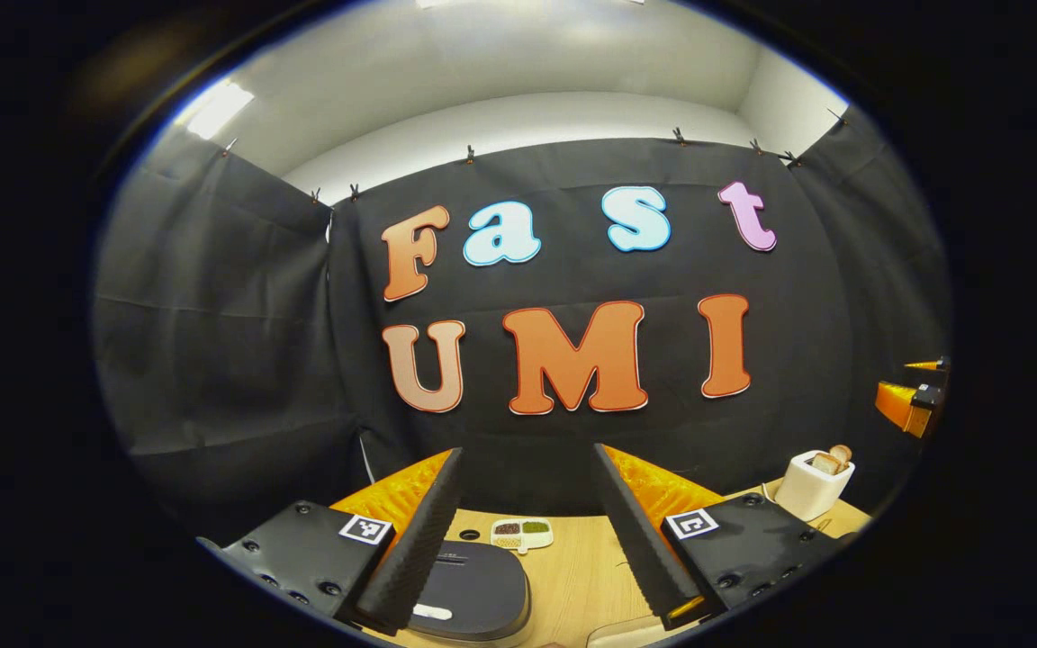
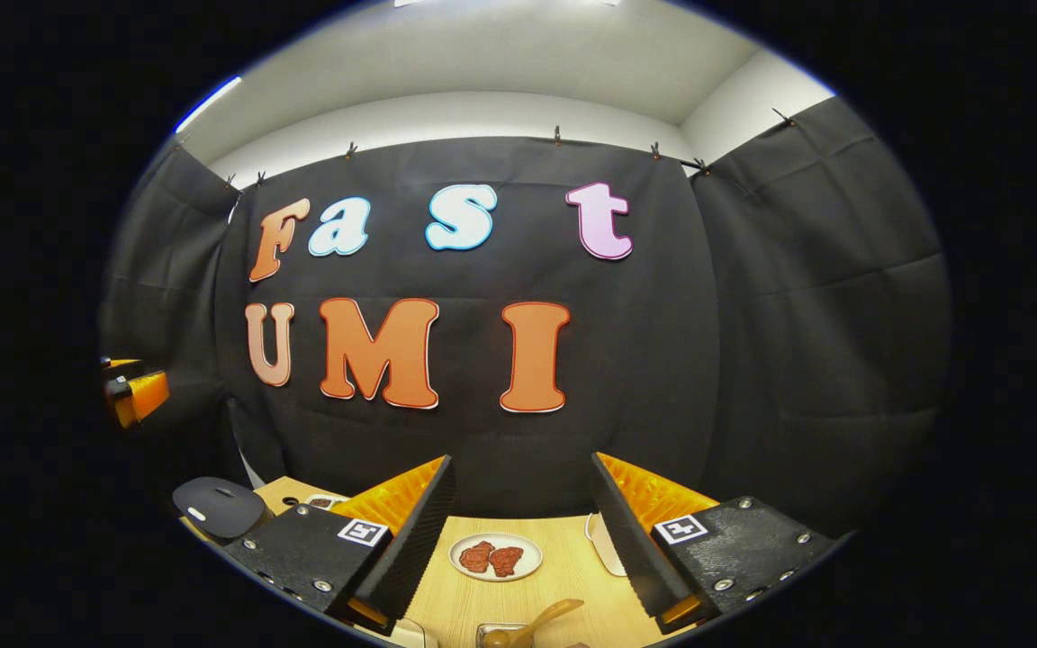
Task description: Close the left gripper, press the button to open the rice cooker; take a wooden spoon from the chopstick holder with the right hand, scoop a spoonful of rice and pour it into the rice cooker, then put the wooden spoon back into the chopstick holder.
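The rice cooker (image 1: 472, 589) sits on the wooden worktop (image 1: 572, 576) with its dark lid down, low in the left gripper view, partly behind the near finger of the left gripper (image 1: 527, 531); that gripper hangs above it with its fingers (image 1: 415, 531) spread wide and nothing between them; just beyond the cooker lies a small divided dish (image 1: 522, 533) with brown, green and pale fillings; farther right on the worktop stands a white toaster (image 1: 812, 486) with bread slices poking up from its slots; at the far right edge of this view the other gripper shows in part.

In the right gripper view the right gripper (image 2: 523, 531) is also held above the worktop (image 2: 563, 558), its fingers (image 2: 410, 531) wide apart and empty; between them, farther off, rests a white plate (image 2: 495, 556) carrying two reddish-brown pieces; at the bottom edge the wooden spoon (image 2: 532, 625) leans out of a container that is cut off by the view, so whether it is the chopstick holder I cannot tell; a curved white object (image 2: 605, 547) lies just beside the right finger, mostly hidden; the rice cooker (image 2: 217, 506) appears again at the lower left, lid shut, well apart from the spoon; the left gripper shows in part at the far left edge.
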Motion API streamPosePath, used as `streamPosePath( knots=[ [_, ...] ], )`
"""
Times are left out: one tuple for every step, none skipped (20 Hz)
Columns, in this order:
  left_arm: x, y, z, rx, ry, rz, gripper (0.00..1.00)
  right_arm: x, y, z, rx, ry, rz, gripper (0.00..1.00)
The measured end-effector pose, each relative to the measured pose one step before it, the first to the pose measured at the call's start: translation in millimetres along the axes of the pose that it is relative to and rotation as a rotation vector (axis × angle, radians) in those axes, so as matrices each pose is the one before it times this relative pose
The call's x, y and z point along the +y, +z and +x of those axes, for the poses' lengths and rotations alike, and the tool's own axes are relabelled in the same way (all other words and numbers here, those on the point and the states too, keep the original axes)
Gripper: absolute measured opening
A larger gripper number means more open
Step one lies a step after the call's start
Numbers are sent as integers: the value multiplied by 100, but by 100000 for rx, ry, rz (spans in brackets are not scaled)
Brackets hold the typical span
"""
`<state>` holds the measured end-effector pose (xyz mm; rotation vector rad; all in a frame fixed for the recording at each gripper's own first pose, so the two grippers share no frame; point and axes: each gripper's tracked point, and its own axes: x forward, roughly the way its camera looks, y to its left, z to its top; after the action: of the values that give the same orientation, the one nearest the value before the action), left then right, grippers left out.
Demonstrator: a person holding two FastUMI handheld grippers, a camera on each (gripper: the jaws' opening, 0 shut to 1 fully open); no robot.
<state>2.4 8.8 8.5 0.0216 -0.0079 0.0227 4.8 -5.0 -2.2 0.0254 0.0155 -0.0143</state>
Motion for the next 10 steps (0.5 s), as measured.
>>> streamPosePath(
  knots=[
    [156,-207,3,562,712,864,100,91,9,96,-21,195,175,92],
    [106,-35,34,112,-102,527,100,191,-1,103,-85,307,-4,92],
    [-272,62,-8,-172,-736,188,94,98,90,128,-216,22,-93,92],
    [-234,238,100,-707,-1061,92,87,70,214,50,-411,250,-33,92],
    [-354,310,-71,-1075,-997,137,87,72,162,-18,-746,89,128,92],
    [-318,402,-10,-1416,-1382,79,87,172,344,-49,-1074,470,447,94],
    [-479,405,-28,-1396,-1675,-335,87,124,286,-30,-1036,354,393,92],
    [-537,150,-21,-1060,-1985,-749,95,95,261,31,-760,197,183,94],
    [-502,-7,15,-338,-1591,-840,97,137,227,18,-614,310,-107,92],
    [-82,-174,-41,368,-973,-197,98,175,56,-6,-162,394,-96,92]
  ],
)
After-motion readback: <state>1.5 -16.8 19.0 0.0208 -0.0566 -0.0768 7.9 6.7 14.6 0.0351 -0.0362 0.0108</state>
